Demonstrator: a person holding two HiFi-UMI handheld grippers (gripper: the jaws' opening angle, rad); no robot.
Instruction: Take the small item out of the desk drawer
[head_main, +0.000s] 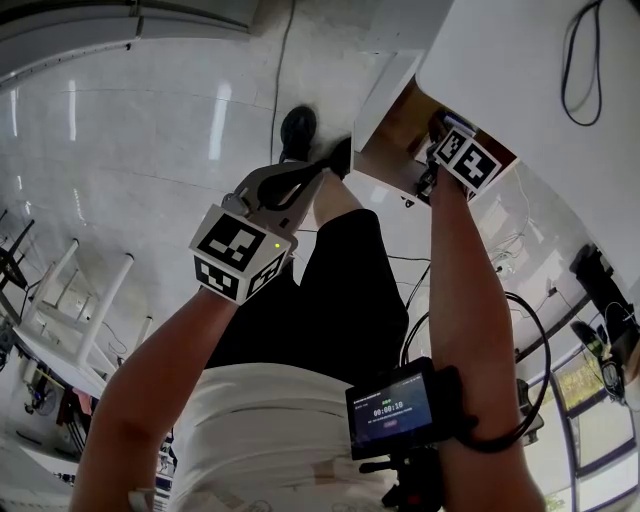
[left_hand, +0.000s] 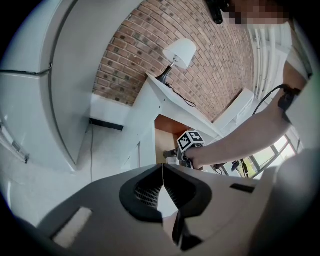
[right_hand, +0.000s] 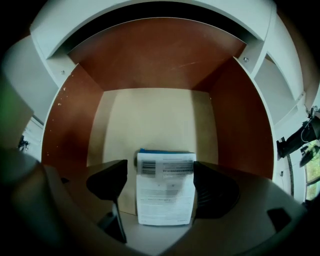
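The desk drawer (head_main: 385, 150) stands pulled out, with brown side walls (right_hand: 65, 130) and a pale floor. On that floor lies a small white box (right_hand: 165, 187) with a barcode label and a blue edge. My right gripper (right_hand: 160, 180) reaches steeply down into the drawer. Its jaws are wide open on either side of the box; a gap shows at the left pad (right_hand: 112, 180). The head view shows this gripper (head_main: 432, 135) at the drawer's mouth. My left gripper (left_hand: 162, 175) hangs shut and empty over the person's lap (head_main: 300, 172), away from the desk.
The white desk top (head_main: 520, 80) carries a black cable (head_main: 580, 60). A lamp (left_hand: 180, 52) stands on the desk before a brick wall (left_hand: 145, 50). The person's shoe (head_main: 298, 130) rests on the glossy floor. A screen device (head_main: 395, 410) is strapped to the right forearm. White frames (head_main: 60, 300) stand at left.
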